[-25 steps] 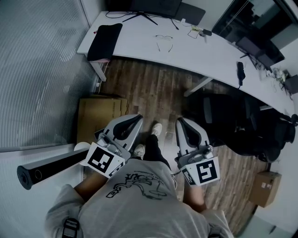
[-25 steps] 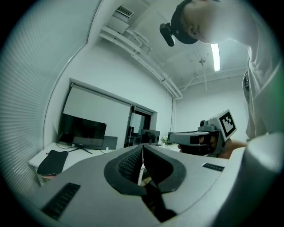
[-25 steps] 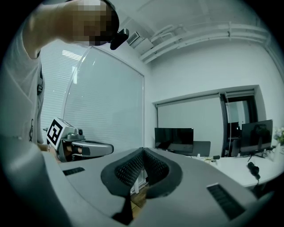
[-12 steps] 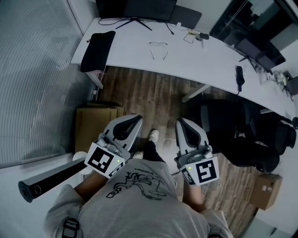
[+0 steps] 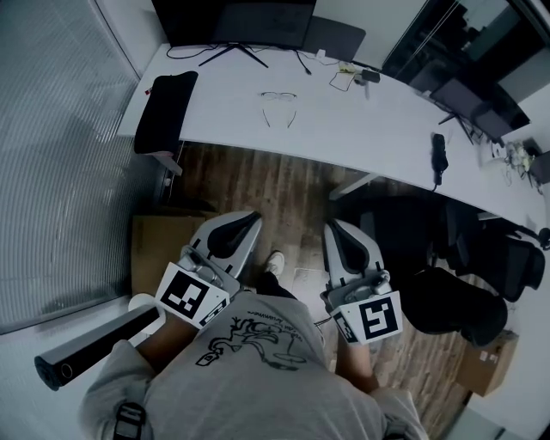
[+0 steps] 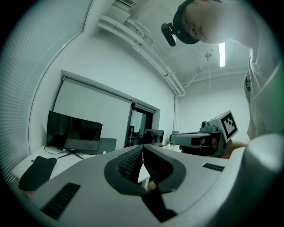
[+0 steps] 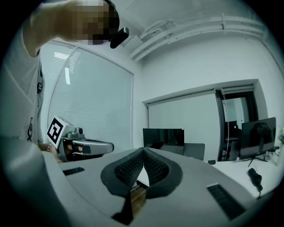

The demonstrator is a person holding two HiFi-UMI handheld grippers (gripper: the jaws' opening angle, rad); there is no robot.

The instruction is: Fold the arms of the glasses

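While both grippers are held out level in front of the person's chest, neither is near the work. Left gripper [image 5: 250, 220]: jaws fully together, pads meeting at the tip, nothing between them. Right gripper [image 5: 332, 226]: the same, jaws pressed together and empty. The two sit side by side over the wooden floor [image 5: 284, 180], well apart from the desk, with the person's white shoe [image 5: 274, 262] showing between them.

Glasses [image 5: 279, 105] lie on the white desk [image 5: 378, 129], toward its left part, in front of the monitor [image 5: 236, 19]. Their arms appear unfolded, both reaching from the lens frame toward the desk's near edge, though the frame is small and thin from this spot. They lie free of both grippers.

Also on the desk: a black pouch [image 5: 163, 110] at the left end, and a slim dark object [image 5: 439, 155] to the right, well apart from the glasses. A cardboard box [image 5: 159, 245] stands on the floor by the left gripper; a black office chair [image 5: 447, 296] is at the right.
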